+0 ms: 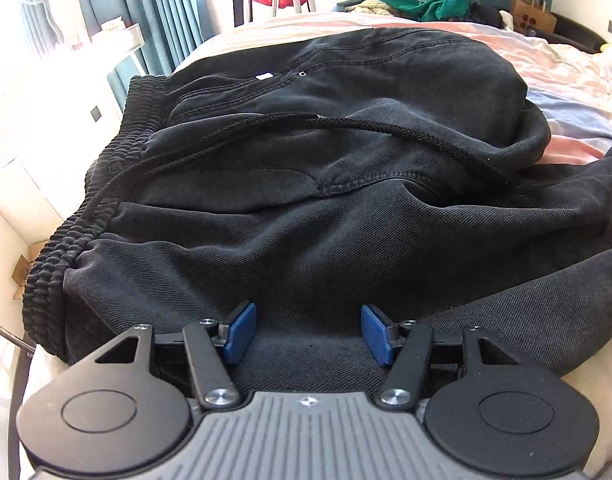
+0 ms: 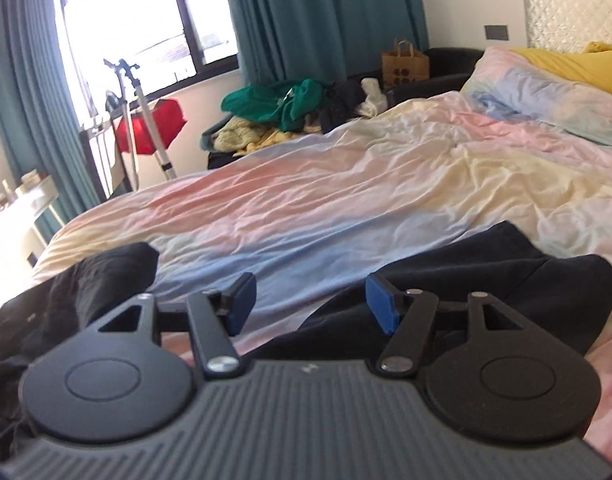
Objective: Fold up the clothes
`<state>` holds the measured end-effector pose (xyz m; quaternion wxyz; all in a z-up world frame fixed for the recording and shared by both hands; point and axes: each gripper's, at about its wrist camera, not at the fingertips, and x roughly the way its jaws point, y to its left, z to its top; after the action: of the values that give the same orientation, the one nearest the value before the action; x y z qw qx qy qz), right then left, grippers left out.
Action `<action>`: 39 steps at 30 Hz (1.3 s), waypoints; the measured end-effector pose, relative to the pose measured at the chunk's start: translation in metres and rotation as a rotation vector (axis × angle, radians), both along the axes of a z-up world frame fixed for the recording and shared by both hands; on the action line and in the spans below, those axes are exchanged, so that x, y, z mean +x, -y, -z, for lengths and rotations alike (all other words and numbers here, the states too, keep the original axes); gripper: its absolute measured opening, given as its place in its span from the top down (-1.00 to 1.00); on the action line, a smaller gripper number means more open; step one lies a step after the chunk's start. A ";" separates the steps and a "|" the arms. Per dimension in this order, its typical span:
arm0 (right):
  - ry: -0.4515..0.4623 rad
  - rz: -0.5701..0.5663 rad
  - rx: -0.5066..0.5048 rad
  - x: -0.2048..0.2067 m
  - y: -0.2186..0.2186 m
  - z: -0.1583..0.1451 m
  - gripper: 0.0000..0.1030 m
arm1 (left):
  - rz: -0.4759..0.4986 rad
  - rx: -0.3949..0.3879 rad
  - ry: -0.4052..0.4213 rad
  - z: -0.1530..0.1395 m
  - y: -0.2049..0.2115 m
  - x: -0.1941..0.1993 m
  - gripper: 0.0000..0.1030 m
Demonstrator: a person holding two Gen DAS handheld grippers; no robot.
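- Black garment (image 1: 306, 168) lies spread on the bed (image 2: 346, 184), its ribbed elastic band (image 1: 78, 232) along the bed's near-left edge and a drawstring (image 1: 386, 132) loose across its top.
- Left hand-held gripper (image 1: 306, 334) hovers just over the garment's near part, jaws wide apart, gripping nothing.
- Right hand-held gripper (image 2: 310, 300) sits low over the bed, jaws wide apart and empty, dark cloth on both sides of it.
- Beyond the garment the bed's pastel cover lies bare and rumpled.
- Past the bed's far edge: a clothes pile (image 2: 282, 108), a paper bag (image 2: 405, 65), and a red item (image 2: 154, 126).
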<state>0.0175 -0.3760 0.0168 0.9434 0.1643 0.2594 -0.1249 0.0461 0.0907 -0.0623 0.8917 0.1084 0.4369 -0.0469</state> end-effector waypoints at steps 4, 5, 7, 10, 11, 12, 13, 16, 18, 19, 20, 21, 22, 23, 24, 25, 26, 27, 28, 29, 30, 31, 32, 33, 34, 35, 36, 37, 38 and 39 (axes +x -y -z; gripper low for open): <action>-0.063 -0.115 0.018 0.011 -0.046 0.021 -0.23 | 0.000 0.003 0.004 0.003 0.002 0.002 -0.22; -0.062 -0.129 0.035 0.010 -0.054 0.025 -0.23 | 0.000 0.004 0.005 0.003 0.002 0.003 -0.25; -0.057 -0.142 0.075 0.008 -0.064 0.033 -0.23 | 0.001 0.012 0.010 0.004 0.004 0.003 -0.29; -0.072 -0.135 0.121 0.006 -0.067 0.047 -0.23 | 0.009 0.046 0.029 0.004 0.010 0.001 -0.35; -0.080 -0.129 0.127 0.006 -0.067 0.052 -0.23 | 0.021 0.052 0.050 0.001 0.012 -0.002 -0.41; -0.086 -0.121 0.127 0.007 -0.066 0.054 -0.23 | 0.036 0.055 0.074 -0.002 0.014 -0.004 -0.44; -0.088 -0.115 0.129 0.007 -0.064 0.056 -0.23 | 0.051 0.058 0.098 -0.005 0.017 -0.007 -0.46; -0.091 -0.098 0.140 0.008 -0.059 0.063 -0.32 | 0.093 0.061 0.229 -0.022 0.026 -0.020 -0.63; -0.093 -0.087 0.148 0.008 -0.055 0.067 -0.56 | 0.114 0.042 0.294 -0.032 0.033 -0.025 -0.67; -0.092 -0.083 0.151 0.008 -0.053 0.068 -0.57 | 0.124 0.035 0.315 -0.037 0.036 -0.026 -0.68; -0.088 -0.079 0.152 0.008 -0.052 0.068 -0.57 | 0.136 0.030 0.334 -0.041 0.041 -0.025 -0.69; -0.084 -0.076 0.153 0.008 -0.051 0.069 -0.57 | 0.144 0.026 0.351 -0.045 0.049 -0.022 -0.71; -0.080 -0.072 0.155 0.009 -0.051 0.069 -0.57 | 0.147 0.020 0.363 -0.048 0.057 -0.018 -0.77; -0.074 -0.068 0.154 0.008 -0.049 0.068 -0.57 | 0.150 0.013 0.367 -0.050 0.065 -0.013 -0.88; -0.066 -0.063 0.152 0.008 -0.048 0.067 -0.57 | 0.155 0.006 0.371 -0.052 0.073 -0.008 -0.95; -0.059 -0.057 0.148 0.008 -0.047 0.066 -0.57 | 0.160 -0.002 0.374 -0.053 0.086 0.000 -0.99; -0.052 -0.049 0.145 0.007 -0.045 0.065 -0.57 | 0.171 -0.012 0.374 -0.053 0.099 0.008 -0.99; -0.044 -0.039 0.143 0.006 -0.044 0.064 -0.57 | 0.183 -0.022 0.373 -0.053 0.111 0.015 -0.99; -0.033 -0.029 0.141 0.005 -0.042 0.062 -0.57 | 0.195 -0.032 0.369 -0.051 0.123 0.022 -0.99; -0.021 -0.016 0.139 0.003 -0.039 0.060 -0.57 | 0.202 -0.042 0.360 -0.049 0.139 0.033 -0.99; -0.010 0.000 0.138 0.002 -0.036 0.059 -0.57 | 0.206 -0.047 0.355 -0.045 0.154 0.042 -0.99; -0.002 0.015 0.141 0.000 -0.033 0.058 -0.57 | 0.209 -0.052 0.352 -0.042 0.169 0.051 -0.99; 0.006 0.030 0.147 -0.001 -0.030 0.058 -0.57 | 0.219 -0.038 0.357 -0.037 0.182 0.059 -0.99; 0.013 0.044 0.154 -0.002 -0.027 0.058 -0.57 | 0.232 -0.017 0.364 -0.033 0.196 0.067 -0.99; 0.016 0.056 0.165 -0.002 -0.023 0.059 -0.57 | 0.245 0.003 0.370 -0.028 0.209 0.074 -0.99; 0.016 0.065 0.176 -0.002 -0.020 0.060 -0.57 | 0.257 0.023 0.377 -0.023 0.223 0.082 -0.99; 0.015 0.073 0.189 -0.002 -0.017 0.061 -0.57 | 0.270 0.044 0.384 -0.018 0.236 0.089 -0.99; 0.014 0.081 0.205 -0.002 -0.014 0.063 -0.57 | 0.282 0.064 0.390 -0.013 0.250 0.097 -0.99; 0.012 0.088 0.220 -0.001 -0.012 0.066 -0.57 | 0.295 0.084 0.397 -0.009 0.263 0.105 -0.99; 0.009 0.093 0.231 0.001 -0.010 0.068 -0.57 | 0.303 0.105 0.388 -0.002 0.271 0.113 -0.98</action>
<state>0.0189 -0.3663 -0.0516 0.9126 0.2841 0.2602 -0.1370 0.1589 -0.1803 -0.0602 0.9348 0.2259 0.2382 -0.1354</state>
